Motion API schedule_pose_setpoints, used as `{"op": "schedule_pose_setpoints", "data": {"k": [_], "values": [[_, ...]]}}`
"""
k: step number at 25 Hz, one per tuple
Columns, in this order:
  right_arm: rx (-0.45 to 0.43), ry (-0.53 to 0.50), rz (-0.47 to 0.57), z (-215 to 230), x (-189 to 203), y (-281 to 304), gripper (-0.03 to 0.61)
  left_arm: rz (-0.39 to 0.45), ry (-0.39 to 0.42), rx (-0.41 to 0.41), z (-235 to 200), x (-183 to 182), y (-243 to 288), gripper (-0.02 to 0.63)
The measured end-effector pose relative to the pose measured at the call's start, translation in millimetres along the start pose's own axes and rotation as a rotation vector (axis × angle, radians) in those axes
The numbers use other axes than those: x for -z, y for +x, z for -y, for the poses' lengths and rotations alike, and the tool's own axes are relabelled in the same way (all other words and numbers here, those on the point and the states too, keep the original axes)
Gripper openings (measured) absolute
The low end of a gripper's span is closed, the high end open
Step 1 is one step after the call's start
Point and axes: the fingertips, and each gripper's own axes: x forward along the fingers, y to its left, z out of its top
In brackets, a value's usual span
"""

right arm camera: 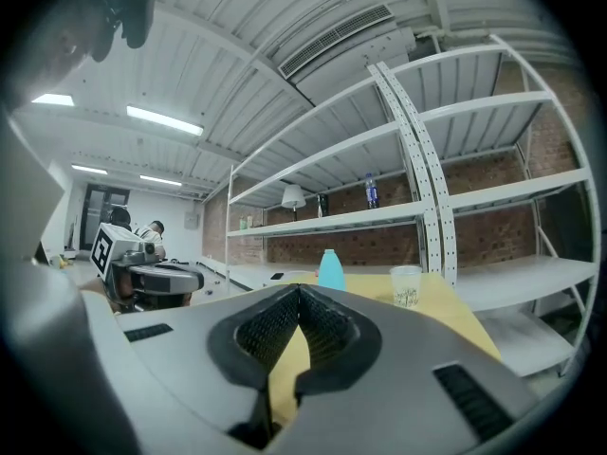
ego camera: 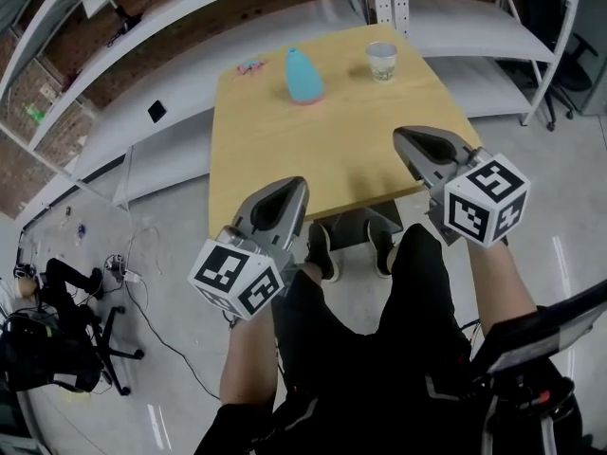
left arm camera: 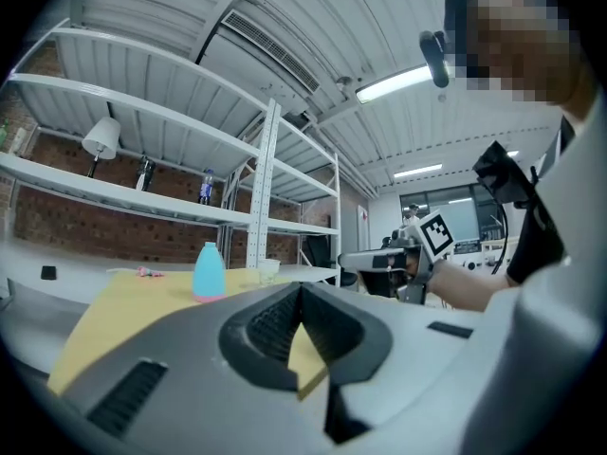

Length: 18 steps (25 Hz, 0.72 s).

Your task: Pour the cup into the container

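At the near edge of the wooden bench (ego camera: pixel 285 150), we hold left tool (ego camera: pixel 289 186) and right tool (ego camera: pixel 403 136) closed, empty. Opening the right tool early and approaching level looks wise. Far across stand the blue container (ego camera: pixel 303 74) and, right of it, the clear cup (ego camera: pixel 382 61), upright, mouth up.

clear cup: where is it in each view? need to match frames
Head view: clear cup near the table's far right corner, right of the blue bottle.
Left gripper view: small, left of centre, just right of the bottle.
Right gripper view: right of centre, right of the bottle.
Shared landmark: the blue bottle.
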Motion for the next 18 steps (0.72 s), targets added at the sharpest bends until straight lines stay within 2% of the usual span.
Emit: {"op": "schedule_pose_setpoints", "data": {"k": [9, 14, 18], "values": [[-0.025, 0.025, 0.009, -71.5, 16.2, -118.8, 0.002, -0.033, 0.005, 0.011, 132.5, 14.3, -80.8, 0.0], [-0.053, 0.028, 0.007, -127.4, 29.1, -189.8, 0.002, -0.026, 0.0, -0.019, 203.3, 19.2, -138.1, 0.0], [-0.077, 0.04, -0.003, -172.0, 35.3, -243.3, 0.002, -0.039, 0.009, 0.004, 262.0, 19.0, -176.8, 0.0]]}}
